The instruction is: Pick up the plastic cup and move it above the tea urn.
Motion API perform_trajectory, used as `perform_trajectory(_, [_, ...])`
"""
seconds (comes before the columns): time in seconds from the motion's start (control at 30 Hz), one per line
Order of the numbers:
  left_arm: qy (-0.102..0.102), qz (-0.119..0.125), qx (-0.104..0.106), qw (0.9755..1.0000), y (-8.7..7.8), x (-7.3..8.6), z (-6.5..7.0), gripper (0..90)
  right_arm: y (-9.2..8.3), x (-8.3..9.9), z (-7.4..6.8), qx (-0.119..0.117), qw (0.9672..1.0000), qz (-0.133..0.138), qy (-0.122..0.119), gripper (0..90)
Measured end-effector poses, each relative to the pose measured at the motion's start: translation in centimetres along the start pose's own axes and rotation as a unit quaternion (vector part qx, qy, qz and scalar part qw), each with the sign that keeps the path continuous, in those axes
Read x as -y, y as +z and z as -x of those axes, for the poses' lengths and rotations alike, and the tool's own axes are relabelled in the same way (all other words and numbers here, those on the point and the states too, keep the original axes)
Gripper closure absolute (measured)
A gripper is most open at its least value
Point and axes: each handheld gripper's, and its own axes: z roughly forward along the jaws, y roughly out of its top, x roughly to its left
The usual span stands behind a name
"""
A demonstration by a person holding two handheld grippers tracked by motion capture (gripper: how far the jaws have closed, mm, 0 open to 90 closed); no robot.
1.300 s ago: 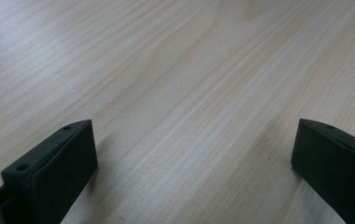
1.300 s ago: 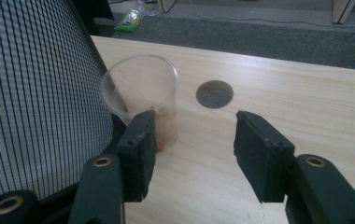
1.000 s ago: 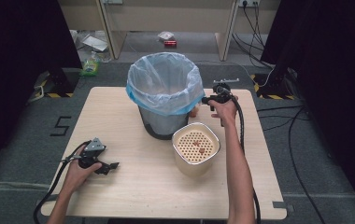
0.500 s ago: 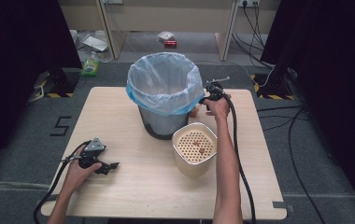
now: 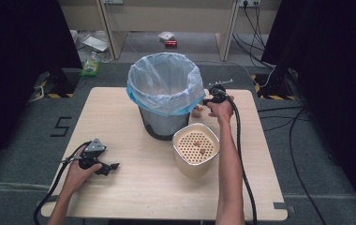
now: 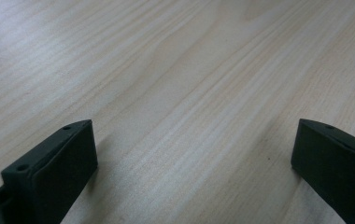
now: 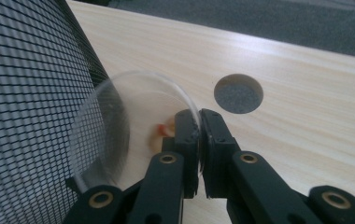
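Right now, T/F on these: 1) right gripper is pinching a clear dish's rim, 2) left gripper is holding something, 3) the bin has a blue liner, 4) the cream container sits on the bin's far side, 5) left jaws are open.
1. True: the right gripper is shut on the rim of the clear dish.
2. False: the left gripper is empty over bare table.
3. True: the mesh bin carries a blue liner.
4. False: the cream container stands on the near side, toward the person.
5. True.
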Motion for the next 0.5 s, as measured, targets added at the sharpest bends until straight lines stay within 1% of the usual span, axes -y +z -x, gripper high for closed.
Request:
perform_trajectory(0.07, [0.000, 0.000, 0.000, 1.0000, 0.0, 0.0, 0.0, 0.0, -0.7, 0.0, 0.2, 0.003, 0.9999, 0.004, -0.014, 87.2])
perform_trajectory(0.1, [0.000, 0.000, 0.000, 1.0000, 0.0, 0.0, 0.0, 0.0, -1.2, 0.1, 0.4, 0.001, 0.9998, 0.006, -0.020, 87.2])
perform_trajectory(0.17, [0.000, 0.000, 0.000, 1.0000, 0.0, 0.0, 0.0, 0.0, -2.3, 0.2, 0.8, -0.001, 0.9995, 0.019, -0.023, 87.3])
perform_trajectory(0.3, [0.000, 0.000, 0.000, 1.0000, 0.0, 0.0, 0.0, 0.0, -4.7, 0.6, 1.6, 0.016, 0.9986, 0.039, -0.031, 87.3])
perform_trajectory(0.37, [0.000, 0.000, 0.000, 1.0000, 0.0, 0.0, 0.0, 0.0, -6.0, 1.0, 1.8, 0.024, 0.9976, 0.051, -0.041, 87.3])
perform_trajectory(0.5, [0.000, 0.000, 0.000, 1.0000, 0.0, 0.0, 0.0, 0.0, -8.7, 1.8, 1.9, 0.044, 0.9944, 0.067, -0.069, 87.3])
